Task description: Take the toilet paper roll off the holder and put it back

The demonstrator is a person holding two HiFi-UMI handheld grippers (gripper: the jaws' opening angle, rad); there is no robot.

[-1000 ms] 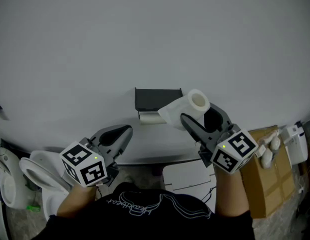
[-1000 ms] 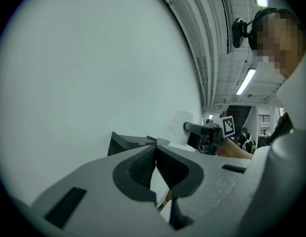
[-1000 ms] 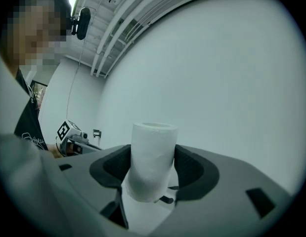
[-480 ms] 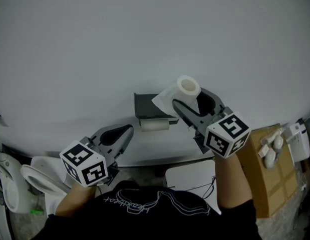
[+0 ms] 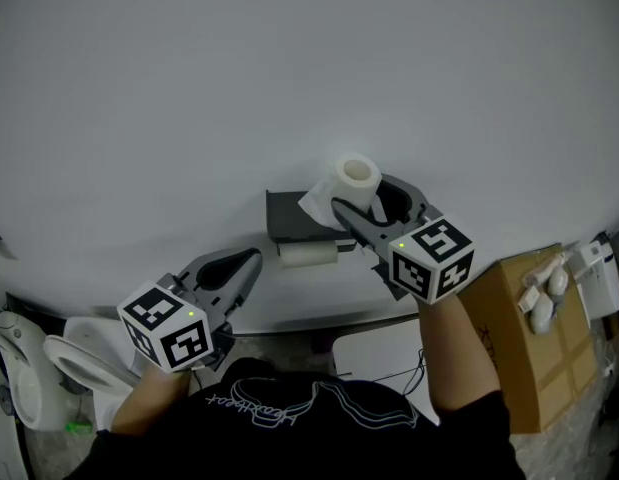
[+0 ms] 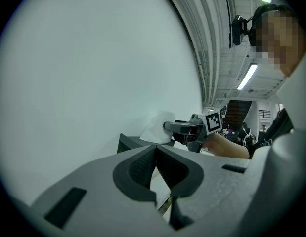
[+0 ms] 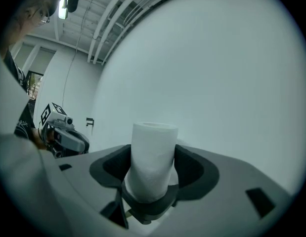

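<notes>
My right gripper (image 5: 369,193) is shut on the white toilet paper roll (image 5: 353,180), holding it on end with its hollow core facing up and a loose sheet hanging to the left. The roll (image 7: 152,157) fills the gap between the jaws in the right gripper view. It hangs just right of and above the dark wall holder (image 5: 294,214), whose lower bar carries a second white roll (image 5: 308,254). My left gripper (image 5: 246,266) is shut and empty, low at the left, well apart from the holder. The holder (image 6: 129,143) and the held roll (image 6: 157,127) also show in the left gripper view.
A plain white wall (image 5: 289,68) fills the background. A toilet (image 5: 69,353) stands at lower left. A cardboard box (image 5: 514,328) with white items on it sits at lower right, and a white panel (image 5: 374,353) lies on the floor below the holder.
My right gripper has carried the roll up and to the left, from right of the holder to just over its right end. The left gripper has hardly moved.
</notes>
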